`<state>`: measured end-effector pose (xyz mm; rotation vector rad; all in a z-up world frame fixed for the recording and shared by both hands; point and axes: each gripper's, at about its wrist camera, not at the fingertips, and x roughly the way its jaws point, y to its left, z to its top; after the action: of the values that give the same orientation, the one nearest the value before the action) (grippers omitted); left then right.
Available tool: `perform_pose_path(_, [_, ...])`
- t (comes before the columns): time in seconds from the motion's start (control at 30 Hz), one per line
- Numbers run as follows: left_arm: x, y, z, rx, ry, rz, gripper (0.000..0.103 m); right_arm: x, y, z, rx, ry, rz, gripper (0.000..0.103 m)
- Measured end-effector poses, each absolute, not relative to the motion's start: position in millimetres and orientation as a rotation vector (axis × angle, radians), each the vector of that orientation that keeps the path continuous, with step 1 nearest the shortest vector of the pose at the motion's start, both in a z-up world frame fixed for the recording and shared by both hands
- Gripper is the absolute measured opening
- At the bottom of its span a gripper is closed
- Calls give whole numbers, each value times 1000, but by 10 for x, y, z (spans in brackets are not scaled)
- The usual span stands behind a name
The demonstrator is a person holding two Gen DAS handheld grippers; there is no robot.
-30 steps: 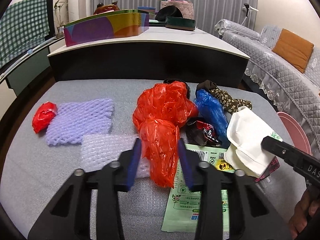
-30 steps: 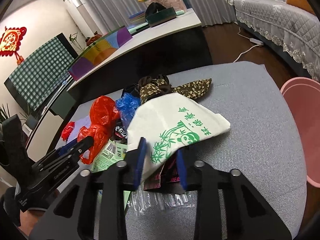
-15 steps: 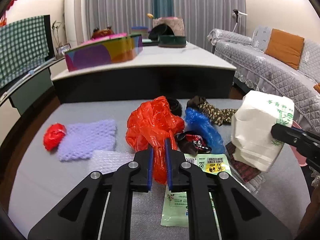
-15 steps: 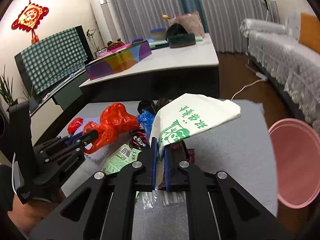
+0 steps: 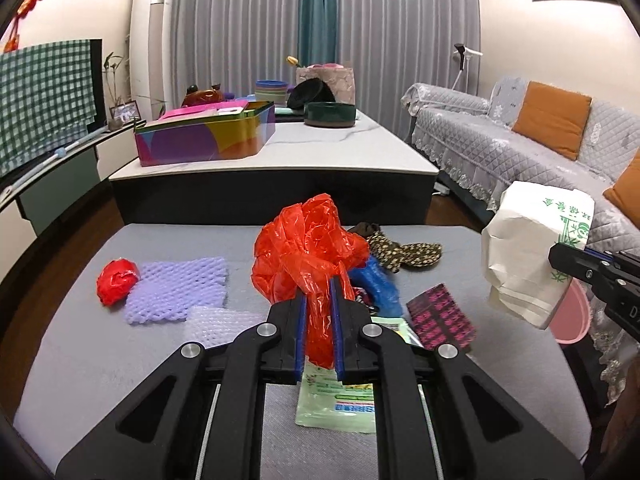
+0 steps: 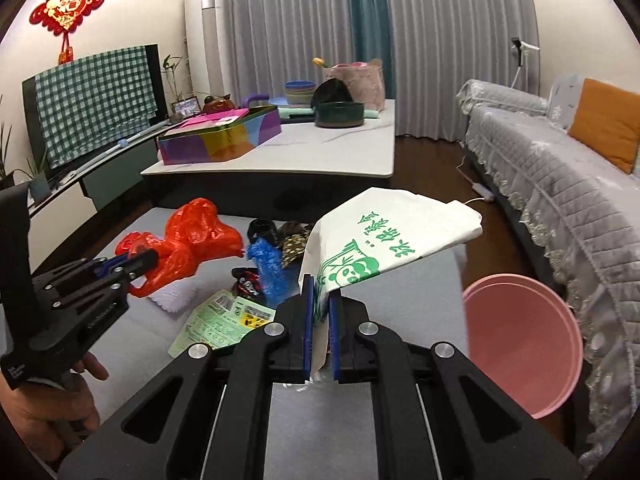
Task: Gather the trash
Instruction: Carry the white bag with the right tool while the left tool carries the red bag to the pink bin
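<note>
Orange plastic bag (image 5: 308, 248) pinched in left tool (image 5: 319, 320); both tools angled down.

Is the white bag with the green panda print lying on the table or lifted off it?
Lifted: the white bag hangs clear of the grey table, pinched in the right gripper.

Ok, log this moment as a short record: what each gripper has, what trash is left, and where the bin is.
left gripper: shut on the orange plastic bag, lifted off the grey surface
right gripper: shut on the white paper bag with green panda print, held up
still lying on surface: small red wad, purple foam net, blue plastic bag, green sachet, patterned cloth
bin: pink bucket, on the floor beside the surface, toward the sofa
</note>
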<state>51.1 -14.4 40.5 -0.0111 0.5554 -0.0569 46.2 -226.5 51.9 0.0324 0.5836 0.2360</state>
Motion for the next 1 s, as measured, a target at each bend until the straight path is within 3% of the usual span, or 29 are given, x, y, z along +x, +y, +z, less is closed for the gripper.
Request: perform_pose_path(1.0, [436, -1200, 872, -6, 508, -276, 10, 337, -3933, 1226, 2, 455, 26, 7])
